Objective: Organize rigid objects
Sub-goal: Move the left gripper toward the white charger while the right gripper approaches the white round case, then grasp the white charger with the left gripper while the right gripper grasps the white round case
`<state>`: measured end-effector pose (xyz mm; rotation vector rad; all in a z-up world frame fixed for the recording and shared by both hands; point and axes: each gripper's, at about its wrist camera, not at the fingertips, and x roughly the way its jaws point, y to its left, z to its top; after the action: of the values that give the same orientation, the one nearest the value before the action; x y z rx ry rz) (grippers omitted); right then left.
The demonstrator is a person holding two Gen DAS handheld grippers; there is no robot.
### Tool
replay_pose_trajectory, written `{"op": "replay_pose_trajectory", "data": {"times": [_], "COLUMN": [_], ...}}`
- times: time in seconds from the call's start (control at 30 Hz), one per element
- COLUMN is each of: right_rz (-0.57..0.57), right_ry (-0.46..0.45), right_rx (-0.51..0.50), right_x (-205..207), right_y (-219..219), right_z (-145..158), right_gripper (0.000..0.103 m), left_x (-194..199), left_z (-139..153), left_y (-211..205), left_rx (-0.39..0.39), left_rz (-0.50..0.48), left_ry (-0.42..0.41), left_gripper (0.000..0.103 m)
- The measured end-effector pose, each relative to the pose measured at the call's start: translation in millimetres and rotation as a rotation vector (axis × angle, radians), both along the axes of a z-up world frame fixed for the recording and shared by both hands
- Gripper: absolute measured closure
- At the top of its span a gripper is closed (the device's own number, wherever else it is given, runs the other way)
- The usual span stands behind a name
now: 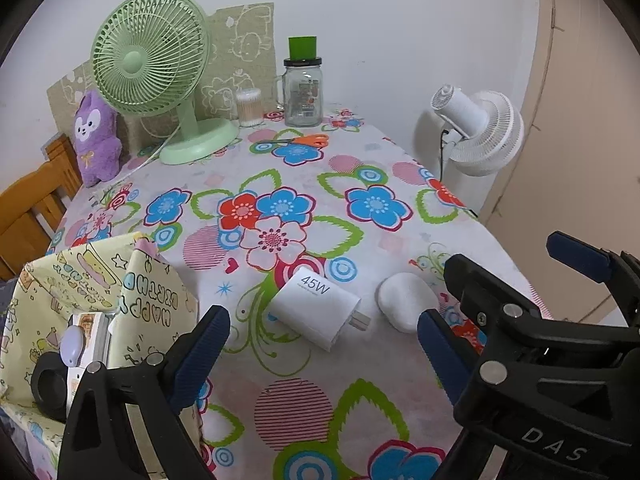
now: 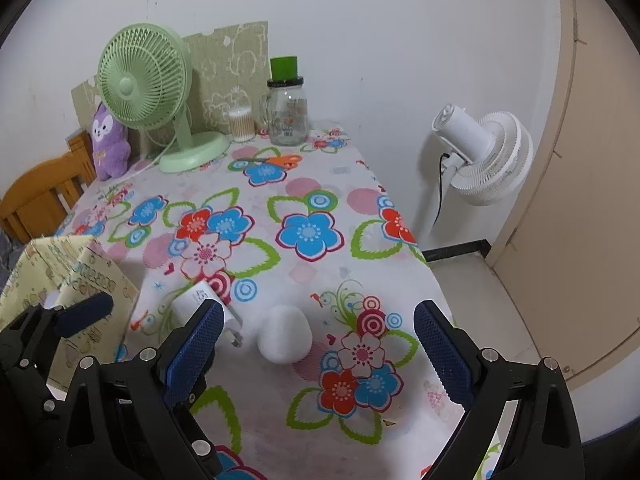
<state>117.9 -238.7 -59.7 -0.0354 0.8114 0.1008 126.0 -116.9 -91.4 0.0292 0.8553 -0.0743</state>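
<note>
While both grippers hang over the table, nothing's grabbed.
Left gripper [image 1: 324, 336] gapes wide, charger [image 1: 316, 308] at 12 o'clock; right gripper [image 2: 320, 344] is spread around the white case [image 2: 285, 334], untouched.

Both wrist views look steeply down and forward over the floral counter [image 1: 360, 168], close above it. Each shares the white charger [image 1: 316, 308], the white case [image 2: 285, 334] and the green fan [image 2: 144, 80] far ahead.
</note>
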Motion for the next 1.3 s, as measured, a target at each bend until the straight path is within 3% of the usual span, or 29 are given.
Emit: {"op": "replay_pose_trajectory", "data": {"times": [0.77, 1.03, 1.17, 1.27, 1.3], "right_rz": [0.041, 0.052, 0.045, 0.047, 0.044], "right_ry": [0.142, 0.193, 0.220, 0.206, 0.208], "right_rx": [-0.013, -0.005, 0.015, -0.006, -0.012], "right_x": [31.6, 42.3, 47.4, 48.2, 49.3], "right_y": [16.5, 22.4, 26.4, 29.7, 29.7], "right_z": [-61.1, -78.3, -84.3, -82.9, -82.9], "right_gripper": [0.006, 0.017, 0.032, 0.051, 0.051], "left_x": [25.0, 27.2, 29.0, 31.2, 32.4], "left_z": [-59.8, -68.5, -68.8, -69.1, -69.2], "left_y": [3.7, 4.9, 5.3, 4.5, 4.1], "left_rx": [-0.010, -0.002, -0.004, -0.003, -0.003], "left_rz": [0.016, 0.007, 0.004, 0.001, 0.000], "left_ry": [0.136, 0.137, 0.133, 0.130, 0.130], "left_gripper": [0.011, 0.011, 0.011, 0.011, 0.011]}}
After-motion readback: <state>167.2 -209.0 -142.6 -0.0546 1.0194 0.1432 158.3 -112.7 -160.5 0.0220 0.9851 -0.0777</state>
